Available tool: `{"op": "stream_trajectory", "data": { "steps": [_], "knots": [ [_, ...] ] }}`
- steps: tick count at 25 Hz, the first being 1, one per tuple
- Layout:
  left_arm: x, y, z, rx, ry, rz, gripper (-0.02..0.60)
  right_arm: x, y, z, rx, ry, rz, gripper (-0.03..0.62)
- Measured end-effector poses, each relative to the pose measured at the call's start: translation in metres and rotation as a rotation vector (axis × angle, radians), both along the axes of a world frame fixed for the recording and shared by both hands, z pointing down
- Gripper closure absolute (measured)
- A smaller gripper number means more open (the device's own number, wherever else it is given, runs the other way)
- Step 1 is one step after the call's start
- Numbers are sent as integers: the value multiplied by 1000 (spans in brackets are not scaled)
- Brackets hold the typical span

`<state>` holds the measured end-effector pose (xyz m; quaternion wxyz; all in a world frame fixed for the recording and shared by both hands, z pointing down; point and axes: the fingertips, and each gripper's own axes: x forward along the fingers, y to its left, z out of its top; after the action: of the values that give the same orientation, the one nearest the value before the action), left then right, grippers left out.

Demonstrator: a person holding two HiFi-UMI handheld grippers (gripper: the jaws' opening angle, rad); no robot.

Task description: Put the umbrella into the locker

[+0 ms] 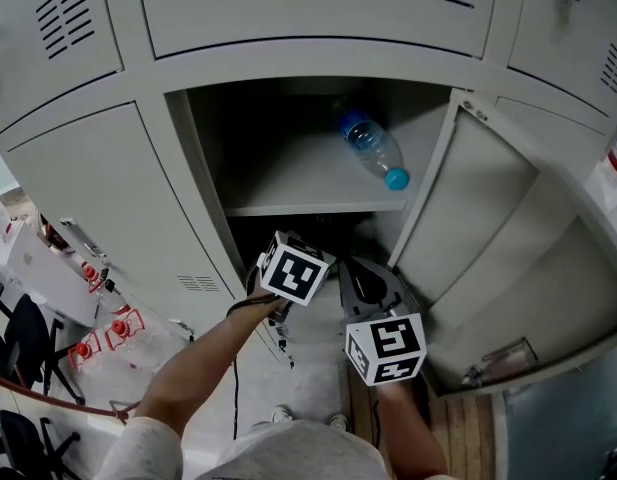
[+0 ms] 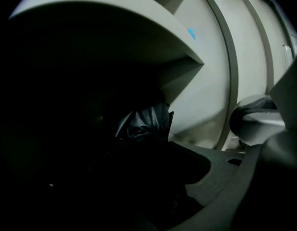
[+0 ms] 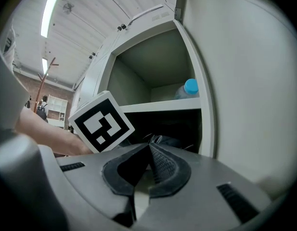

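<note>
The locker [image 1: 178,168] stands open, with a shelf [image 1: 308,209] splitting it. The dark folded umbrella [image 2: 146,122] is in the shadowed lower compartment; in the right gripper view a bit of the umbrella [image 3: 163,140] shows under the shelf. My left gripper [image 2: 153,153] reaches into that compartment, its jaws closed on the umbrella's dark bulk; only its marker cube [image 1: 296,268] shows in the head view. My right gripper [image 3: 149,150] hangs just outside the opening beside the door, shut with pads together and nothing in them; it is the gripper [image 1: 358,268] right of the left cube.
A clear water bottle [image 1: 373,150] with a blue cap lies on the upper shelf. The open locker door [image 1: 488,218] swings out at the right, close to my right gripper. Closed locker doors [image 1: 98,198] surround the opening. Chairs [image 1: 23,338] stand at the far left.
</note>
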<state>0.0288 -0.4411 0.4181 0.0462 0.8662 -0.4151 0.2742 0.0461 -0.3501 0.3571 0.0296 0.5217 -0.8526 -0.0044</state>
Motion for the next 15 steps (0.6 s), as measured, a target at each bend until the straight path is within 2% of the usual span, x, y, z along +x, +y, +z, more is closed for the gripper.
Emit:
{"op": "stream_trajectory", "data": {
  "steps": [15],
  "knots": [
    [3,-35,8,73,-205,23,336,3,-5,2,-13,-8,15,591]
  ]
}}
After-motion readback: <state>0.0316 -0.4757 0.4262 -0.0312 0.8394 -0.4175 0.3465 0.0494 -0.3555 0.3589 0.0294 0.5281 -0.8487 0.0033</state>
